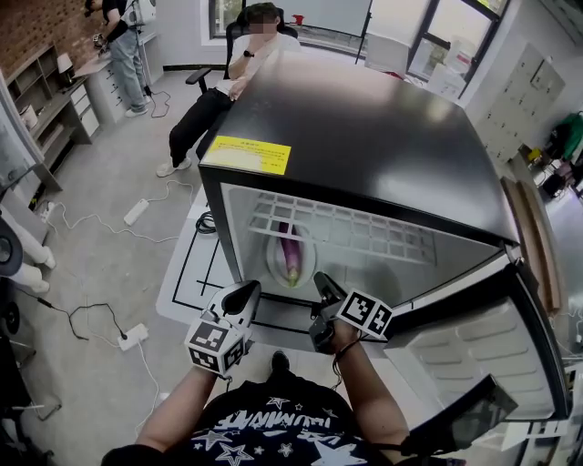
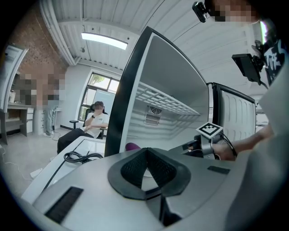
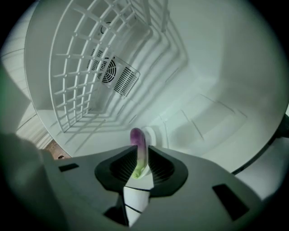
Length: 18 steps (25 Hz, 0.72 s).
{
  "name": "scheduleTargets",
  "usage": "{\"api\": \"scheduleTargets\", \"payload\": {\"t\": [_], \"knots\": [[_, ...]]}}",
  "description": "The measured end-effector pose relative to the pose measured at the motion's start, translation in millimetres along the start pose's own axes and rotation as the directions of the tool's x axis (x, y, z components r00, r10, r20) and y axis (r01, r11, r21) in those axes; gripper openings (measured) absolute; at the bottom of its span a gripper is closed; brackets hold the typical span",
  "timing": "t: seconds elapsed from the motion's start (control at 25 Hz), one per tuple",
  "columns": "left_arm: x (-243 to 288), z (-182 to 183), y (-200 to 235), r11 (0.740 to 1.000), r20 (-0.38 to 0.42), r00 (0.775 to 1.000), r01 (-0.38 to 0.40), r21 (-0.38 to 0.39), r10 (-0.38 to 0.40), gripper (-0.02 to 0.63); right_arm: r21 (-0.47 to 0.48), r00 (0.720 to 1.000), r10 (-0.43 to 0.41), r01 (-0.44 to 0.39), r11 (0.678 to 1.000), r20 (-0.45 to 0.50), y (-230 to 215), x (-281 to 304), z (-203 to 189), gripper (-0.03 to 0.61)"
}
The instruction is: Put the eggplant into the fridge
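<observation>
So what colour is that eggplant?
The eggplant is purple, fading to green at one end; clearest in the right gripper view.

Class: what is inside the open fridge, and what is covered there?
Inside the fridge, a purple eggplant shows over a white round dish, below a white wire shelf. A vent grille sits on the back wall. The eggplant covers the dish's middle.

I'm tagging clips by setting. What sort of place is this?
Probably an office or lab workroom, not a home kitchen: a small fridge stands open on a floor mat, a person sits in an office chair behind it, and desks line a brick wall.
</observation>
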<state>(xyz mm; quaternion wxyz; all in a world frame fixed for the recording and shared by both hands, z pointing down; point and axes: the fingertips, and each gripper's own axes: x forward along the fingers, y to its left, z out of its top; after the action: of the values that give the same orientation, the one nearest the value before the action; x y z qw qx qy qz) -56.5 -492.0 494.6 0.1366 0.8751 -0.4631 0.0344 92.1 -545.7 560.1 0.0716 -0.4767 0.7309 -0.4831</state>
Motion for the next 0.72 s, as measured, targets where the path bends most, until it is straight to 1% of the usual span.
{"api": "scheduleTargets", "payload": {"t": [0.2,0.48,0.6,0.68,0.72], "knots": [[-9,-1,-9,0.999,-0.006,0.999,0.031,0.01,-0.031,0.009,0.004,0.999,0.017,-0.017,1.0,0.034,7,-18,-5,0.077],[-29,-5,-30,0.996,-0.013,0.996,0.086,0.02,-0.086,0.009,-0.031,0.997,0.042,-0.04,0.999,0.061,22,-53,-25,0.077],[-41,-8,-38,0.994,-0.015,0.994,0.105,0.025,-0.105,0.009,-0.044,0.991,0.085,-0.081,0.996,0.099,33,-69,-32,0.077],[-51,-11,-43,0.993,-0.018,0.994,0.113,0.025,-0.112,0.009,-0.036,0.986,0.108,-0.105,0.994,0.125,38,-80,-38,0.075],[-56,-14,-45,0.993,-0.021,0.993,0.116,0.024,-0.116,0.009,-0.028,0.985,0.112,-0.109,0.994,0.133,40,-86,-42,0.065]]}}
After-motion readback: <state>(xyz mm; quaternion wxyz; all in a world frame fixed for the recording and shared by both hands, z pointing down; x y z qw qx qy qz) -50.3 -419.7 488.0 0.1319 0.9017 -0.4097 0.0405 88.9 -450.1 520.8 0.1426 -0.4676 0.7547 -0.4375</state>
